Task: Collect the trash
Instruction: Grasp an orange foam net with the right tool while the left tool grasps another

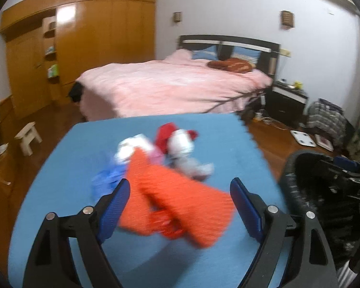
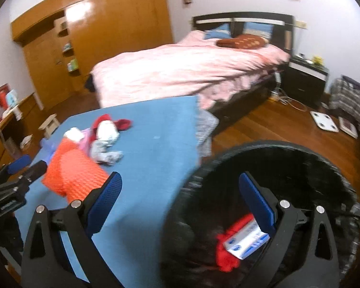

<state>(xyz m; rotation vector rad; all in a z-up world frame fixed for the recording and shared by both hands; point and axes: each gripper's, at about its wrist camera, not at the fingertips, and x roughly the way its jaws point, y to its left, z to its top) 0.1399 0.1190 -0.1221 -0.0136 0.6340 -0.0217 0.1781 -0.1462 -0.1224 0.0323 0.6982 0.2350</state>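
Setting: bedroom; a blue mat (image 1: 72, 168) covers a raised surface, with a pink bed (image 1: 168, 88) behind it.
Trash pile: lies on the mat; an orange mesh bag (image 1: 175, 206) nearest, with white, red and blue scraps (image 1: 180, 144) bunched just behind it. The left view is blurred.
Bin: a round black bin (image 2: 324, 165) stands beside the mat's right edge; inside lie a red scrap (image 2: 225, 256) and a white-and-blue packet (image 2: 246, 240).
Left gripper (image 1: 180, 192): jaws spread wide above the orange bag, pinching nothing.
Right gripper (image 2: 180, 187): jaws spread wide over the bin's rim, empty.
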